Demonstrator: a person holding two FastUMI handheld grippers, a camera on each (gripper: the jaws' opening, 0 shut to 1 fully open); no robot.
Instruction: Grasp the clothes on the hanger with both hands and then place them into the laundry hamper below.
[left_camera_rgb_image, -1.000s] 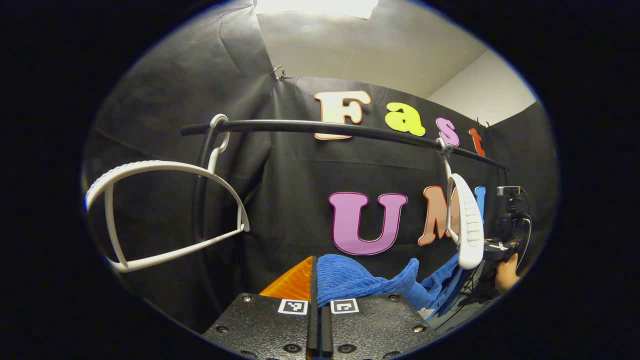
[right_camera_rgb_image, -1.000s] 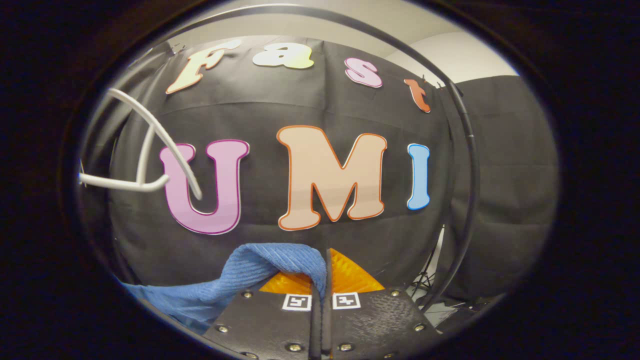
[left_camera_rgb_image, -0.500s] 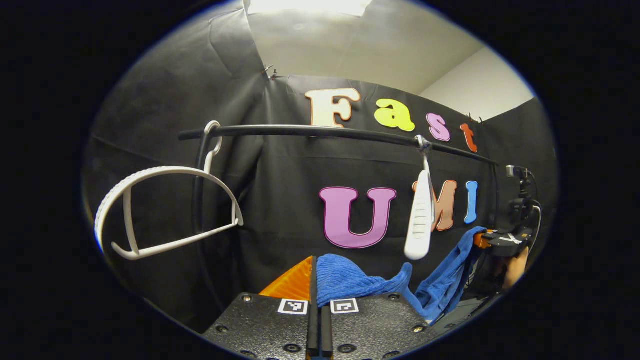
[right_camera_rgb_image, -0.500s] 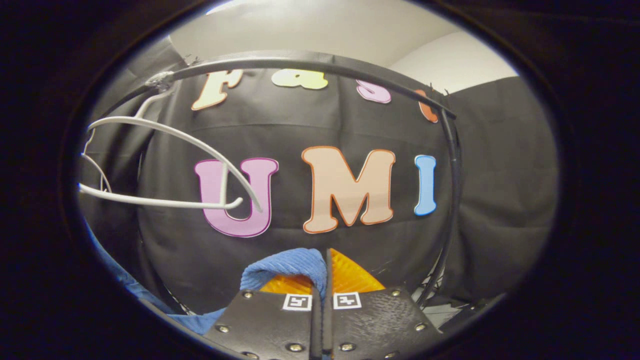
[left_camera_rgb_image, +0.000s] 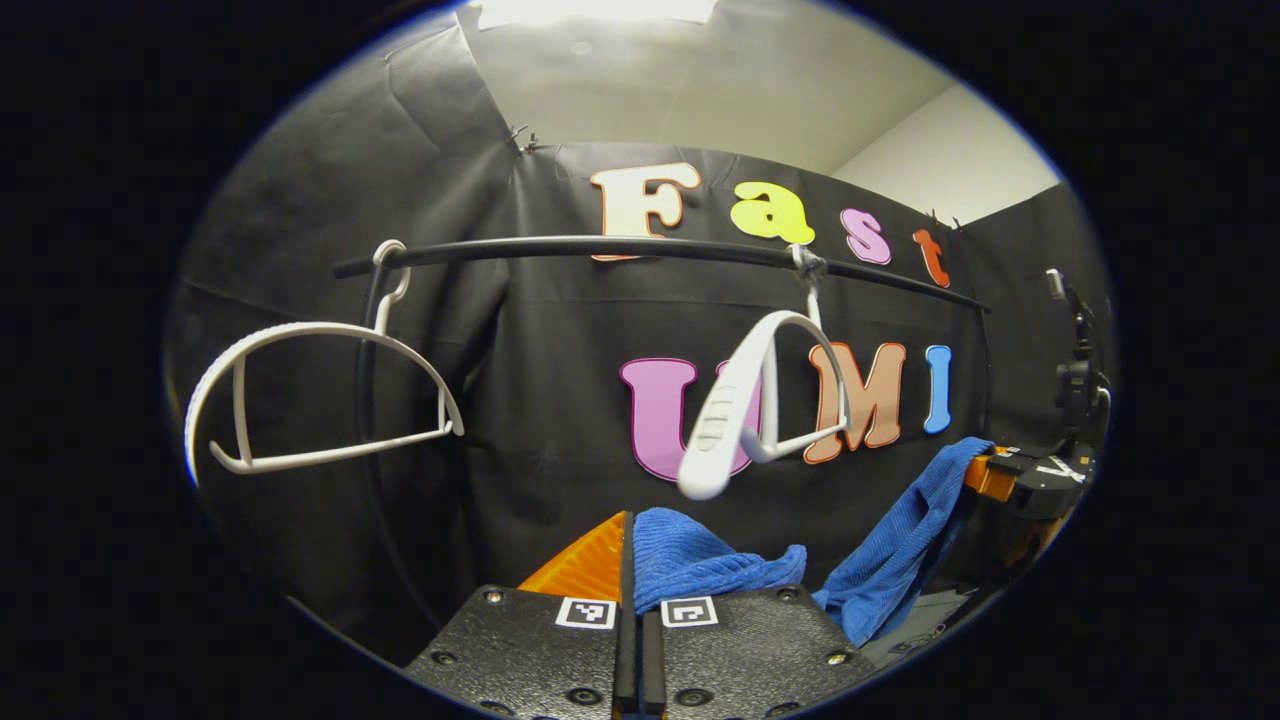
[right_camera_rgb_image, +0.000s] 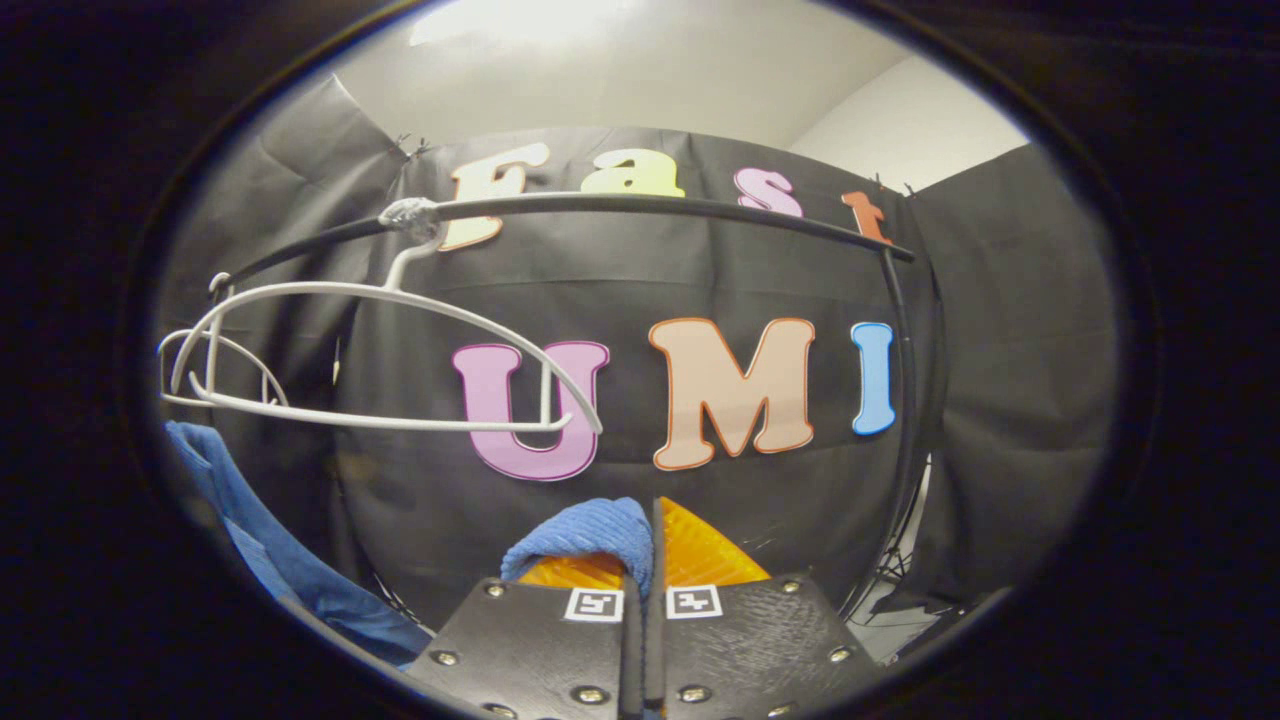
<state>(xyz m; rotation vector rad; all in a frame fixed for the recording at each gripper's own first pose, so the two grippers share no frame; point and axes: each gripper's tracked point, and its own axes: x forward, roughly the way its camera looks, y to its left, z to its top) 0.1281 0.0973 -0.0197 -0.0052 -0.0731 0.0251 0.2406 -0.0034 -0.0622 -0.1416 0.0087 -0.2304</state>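
Two bare white hangers (left_camera_rgb_image: 320, 395) (left_camera_rgb_image: 760, 400) dangle off the black rail (left_camera_rgb_image: 640, 248), nothing on them. Blue cloth (left_camera_rgb_image: 700, 565) sags below, left gripper (left_camera_rgb_image: 634, 640) pinched closed on one end, right gripper (right_camera_rgb_image: 641, 640) clamped on the other.

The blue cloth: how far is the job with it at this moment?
Done: the blue cloth is off the white hanger, which hangs bare on the black rail. In hand: left tongs and right tongs are each shut on the cloth. Left: lowering it into the hamper.
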